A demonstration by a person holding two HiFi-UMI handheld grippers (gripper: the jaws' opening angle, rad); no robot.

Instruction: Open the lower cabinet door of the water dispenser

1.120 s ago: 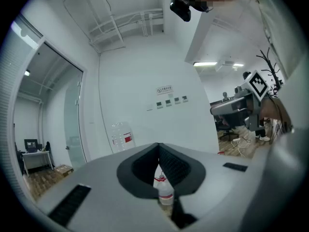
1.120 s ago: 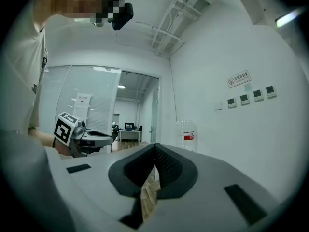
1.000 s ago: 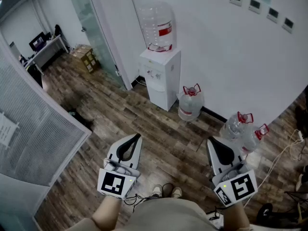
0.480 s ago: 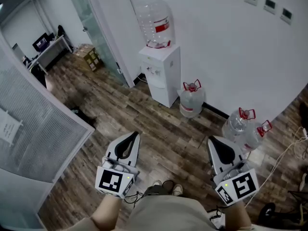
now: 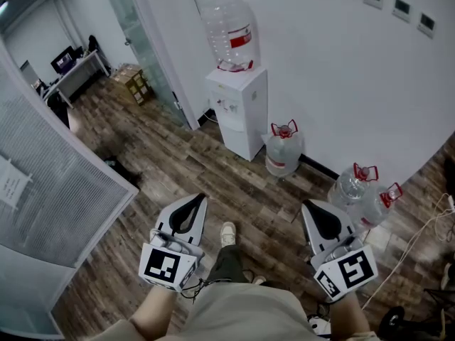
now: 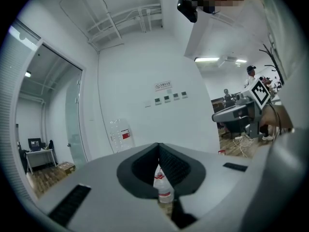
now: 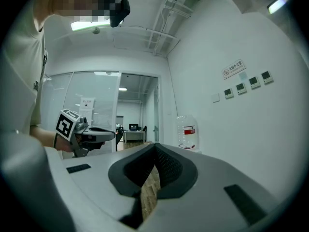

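Nearest, well short of the water dispenser (image 5: pixel 238 112), the left gripper (image 5: pixel 203 198) and right gripper (image 5: pixel 304 205) are held level. Each is a smooth white shell with black ribbed pads tapering to a point. Both pairs of jaws are pressed together at the tips, with nothing between them. A pale shoe (image 5: pixel 227 233) rests on the dark wood-plank floor (image 5: pixel 178 165), pointing toward the dispenser. Just right of the dispenser stands a clear rounded plastic jug (image 5: pixel 283 151) with a red cap, and two more jugs (image 5: pixel 352 185) sit further right. The dispenser is a white boxy column against the plain white wall (image 5: pixel 334 84). Its lower cabinet door (image 5: pixel 233 139) sits flat, flush and closed under the taps. An upturned clear ribbed bottle (image 5: pixel 231 30) with a red label crowns it.
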